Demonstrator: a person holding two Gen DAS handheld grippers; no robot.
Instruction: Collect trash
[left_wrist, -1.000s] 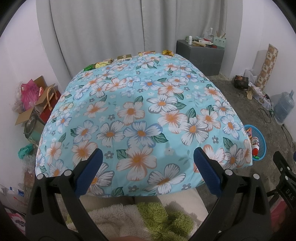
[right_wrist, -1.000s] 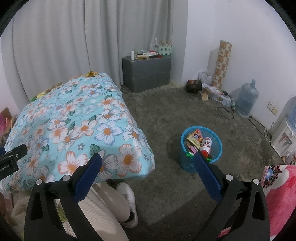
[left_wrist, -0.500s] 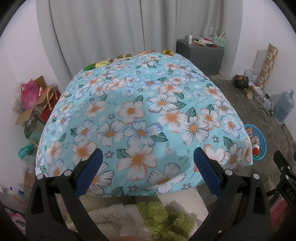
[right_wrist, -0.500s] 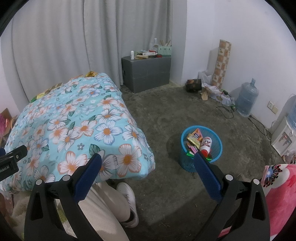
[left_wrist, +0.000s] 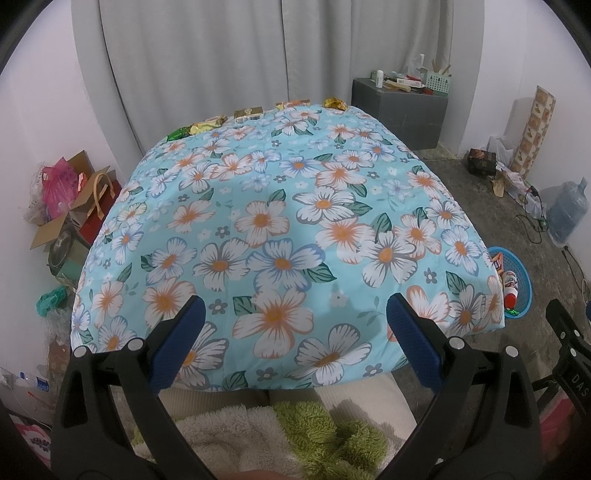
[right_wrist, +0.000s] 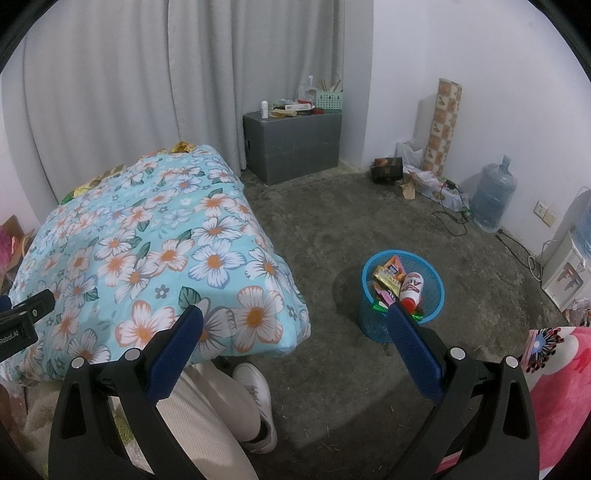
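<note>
A table under a blue floral cloth (left_wrist: 288, 221) fills the left wrist view. Along its far edge lie wrappers and small boxes: a green wrapper (left_wrist: 178, 133), a yellow wrapper (left_wrist: 207, 125), a small box (left_wrist: 248, 112) and a gold wrapper (left_wrist: 334, 102). My left gripper (left_wrist: 293, 314) hangs open over the near edge with nothing between its fingers. On the floor right of the table stands a blue mesh basket (right_wrist: 430, 295) holding packets and a white bottle (right_wrist: 410, 286). My right gripper (right_wrist: 295, 321) is open and empty, held above the floor between table (right_wrist: 147, 240) and basket.
A grey cabinet (right_wrist: 295, 144) with small items stands by the curtain. A water jug (right_wrist: 493, 201), cables and a patterned roll (right_wrist: 443, 125) line the right wall. Boxes and bags (left_wrist: 70, 199) pile up left of the table. A person's leg and white shoe (right_wrist: 255, 402) are below.
</note>
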